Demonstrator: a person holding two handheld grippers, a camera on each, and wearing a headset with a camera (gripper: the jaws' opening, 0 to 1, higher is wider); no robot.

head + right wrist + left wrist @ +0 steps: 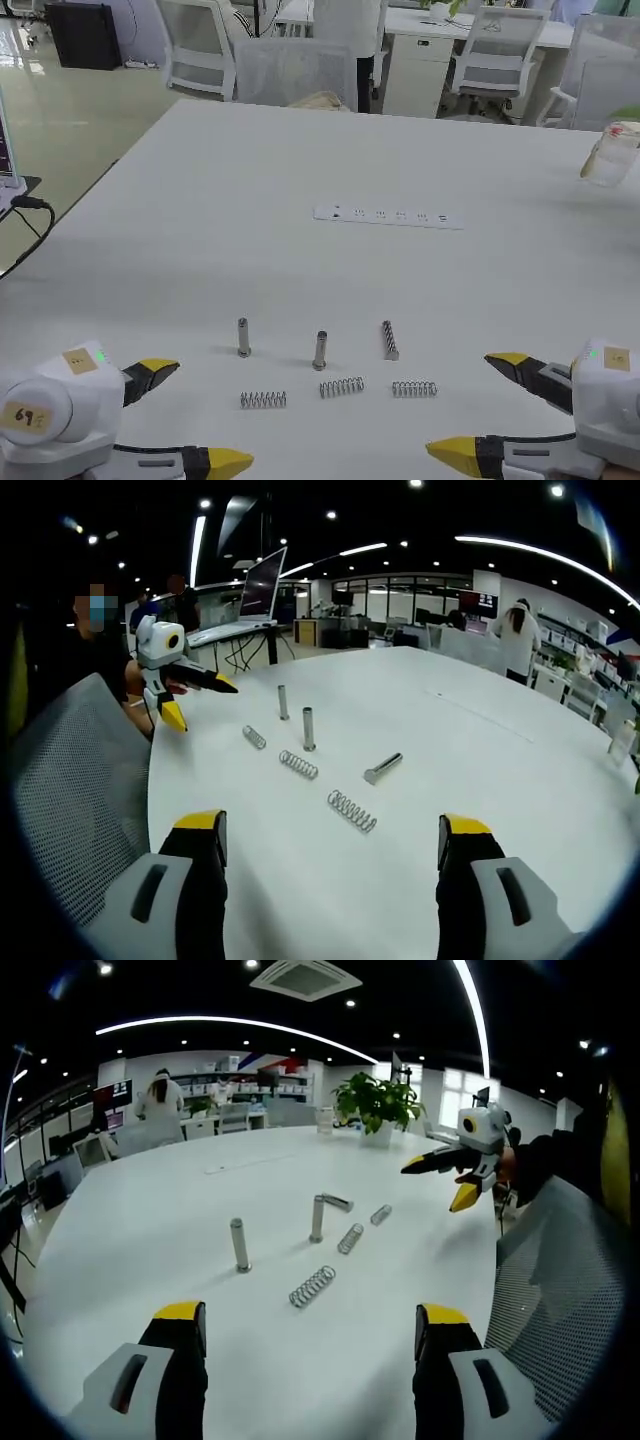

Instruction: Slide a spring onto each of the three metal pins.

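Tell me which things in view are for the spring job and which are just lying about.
For the job: left pin, middle pin, fallen right pin; left spring, middle spring, right spring.
Lying about: power strip, clear container.

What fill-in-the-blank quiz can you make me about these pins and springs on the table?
1. The left pin and the middle pin stand upright, but the right pin lies on its ____.
2. The springs lying on the white table number ____.
3. The left gripper and the right gripper are both ____, holding nothing.
Missing words: side; three; open.
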